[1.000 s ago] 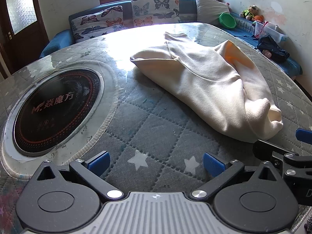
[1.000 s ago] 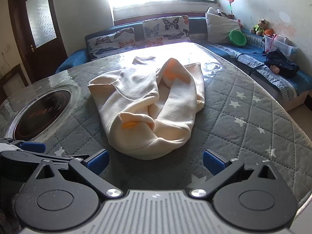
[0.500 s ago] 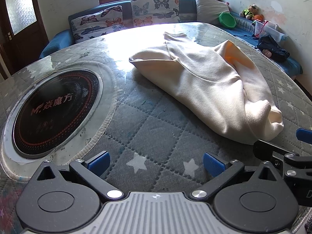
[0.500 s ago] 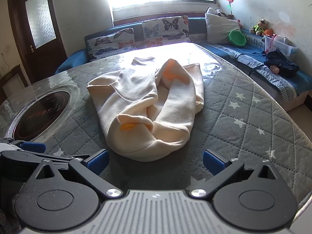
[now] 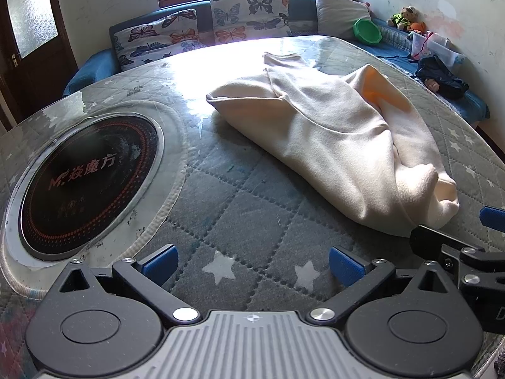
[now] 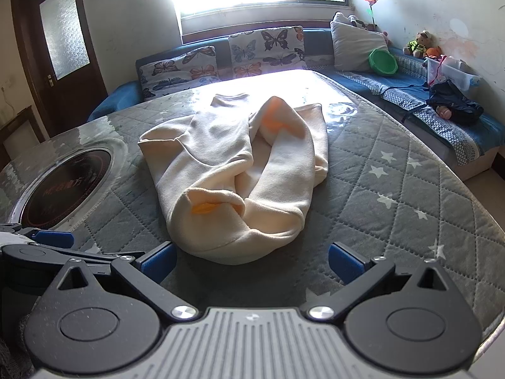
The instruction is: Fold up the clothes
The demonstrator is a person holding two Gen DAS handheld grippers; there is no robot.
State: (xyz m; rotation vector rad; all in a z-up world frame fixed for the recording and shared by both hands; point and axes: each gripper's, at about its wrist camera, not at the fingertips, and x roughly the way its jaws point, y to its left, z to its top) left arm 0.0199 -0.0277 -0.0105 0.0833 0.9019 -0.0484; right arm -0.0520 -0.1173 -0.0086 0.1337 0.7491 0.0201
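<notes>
Washing out the far edge of the table [image 6: 394, 164], window glare is hiding part of the quilted cover, and the cooktop's [image 5: 85, 177] small lettering is staying unreadable. The butterfly cushions [image 6: 221, 60], a green bowl [image 6: 383, 62] and a teddy bear [image 6: 421, 44] are sitting on the bench behind. The cream sweater [image 6: 233, 170] is lying bunched mid-table, orange showing inside its folds, just ahead of the right gripper [image 6: 251, 260]. The left gripper [image 5: 251, 260] is hovering beside it. Both are gaping wide, gripping nothing.
</notes>
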